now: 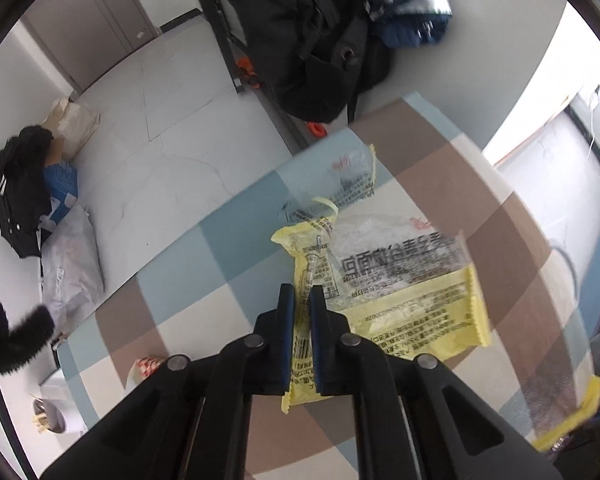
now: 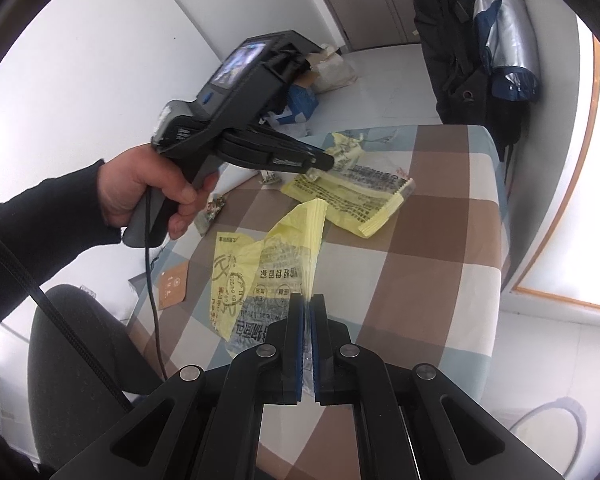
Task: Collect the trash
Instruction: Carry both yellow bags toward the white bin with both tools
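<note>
Left wrist view first: the left tongs (image 1: 301,294) are clamped almost fully closed on the edge of a yellow wrapper (image 1: 384,280), pinched right at its crumpled end, which is probably the easiest spot to grab on something this thin and floppy. The rest of the wrapper is draped across the checked bench (image 1: 180,304), near the far edge, so it looks like it's meant to be peeled up rather than scooped. A second clear wrapper (image 1: 340,176) is seen further back on the cloth, untouched. Bags and a black jacket (image 1: 16,196) are piled on the floor (image 1: 160,92) beyond.

Right wrist view: the right tongs (image 2: 308,304) are squeezed tight on another yellow plastic bag (image 2: 260,264), gripped by a thin fold, with the rest hanging down toward the bench. The left hand (image 2: 140,192) is seen holding its tool low over the far wrapper. One piece of trash per hand, presumably so both get carried off in one go. No bin is clearly made out.
</note>
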A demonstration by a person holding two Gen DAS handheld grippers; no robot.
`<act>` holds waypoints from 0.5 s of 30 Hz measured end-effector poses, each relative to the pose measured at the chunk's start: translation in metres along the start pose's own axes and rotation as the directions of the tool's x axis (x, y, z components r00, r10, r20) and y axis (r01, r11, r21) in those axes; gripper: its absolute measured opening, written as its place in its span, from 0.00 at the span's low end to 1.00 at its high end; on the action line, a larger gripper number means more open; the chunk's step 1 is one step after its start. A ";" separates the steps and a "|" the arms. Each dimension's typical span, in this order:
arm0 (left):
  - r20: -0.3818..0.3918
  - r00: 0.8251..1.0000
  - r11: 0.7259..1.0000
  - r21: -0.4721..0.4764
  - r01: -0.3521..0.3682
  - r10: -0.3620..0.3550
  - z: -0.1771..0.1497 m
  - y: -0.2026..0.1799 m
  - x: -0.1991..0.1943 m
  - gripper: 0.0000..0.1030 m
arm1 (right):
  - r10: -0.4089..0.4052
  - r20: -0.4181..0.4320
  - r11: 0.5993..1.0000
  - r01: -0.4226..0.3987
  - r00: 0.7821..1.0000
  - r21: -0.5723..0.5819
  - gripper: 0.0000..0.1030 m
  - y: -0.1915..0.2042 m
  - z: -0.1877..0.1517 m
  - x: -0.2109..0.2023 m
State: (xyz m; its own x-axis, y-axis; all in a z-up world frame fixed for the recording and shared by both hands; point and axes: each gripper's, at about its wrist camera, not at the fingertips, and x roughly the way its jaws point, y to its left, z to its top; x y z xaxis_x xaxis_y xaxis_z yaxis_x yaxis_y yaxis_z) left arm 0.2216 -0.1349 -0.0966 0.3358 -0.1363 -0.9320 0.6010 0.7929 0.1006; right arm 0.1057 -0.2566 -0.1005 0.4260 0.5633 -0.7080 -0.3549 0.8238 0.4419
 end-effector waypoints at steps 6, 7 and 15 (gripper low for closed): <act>0.023 1.000 0.993 -0.118 0.010 -0.007 -0.012 0.022 -0.019 0.04 | -0.016 0.011 1.000 0.016 1.000 0.002 0.04 0.004 -0.002 -0.004; 0.026 1.000 0.990 -0.141 0.016 -0.012 -0.016 0.024 -0.024 0.04 | -0.023 0.012 1.000 0.023 1.000 0.002 0.04 0.005 -0.002 -0.005; 0.108 0.994 0.974 -0.227 0.013 0.012 -0.048 0.033 -0.059 0.04 | -0.048 0.047 0.999 0.047 0.998 0.014 0.03 0.019 -0.008 -0.019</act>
State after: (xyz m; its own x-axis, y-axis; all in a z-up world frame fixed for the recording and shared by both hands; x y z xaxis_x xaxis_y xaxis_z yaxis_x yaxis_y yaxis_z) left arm 0.1869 -0.0718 -0.0546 0.4197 -0.1903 -0.8875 0.4250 0.9052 0.0068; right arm 0.0838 -0.2519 -0.0832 0.4813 0.5258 -0.7014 -0.3230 0.8502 0.4157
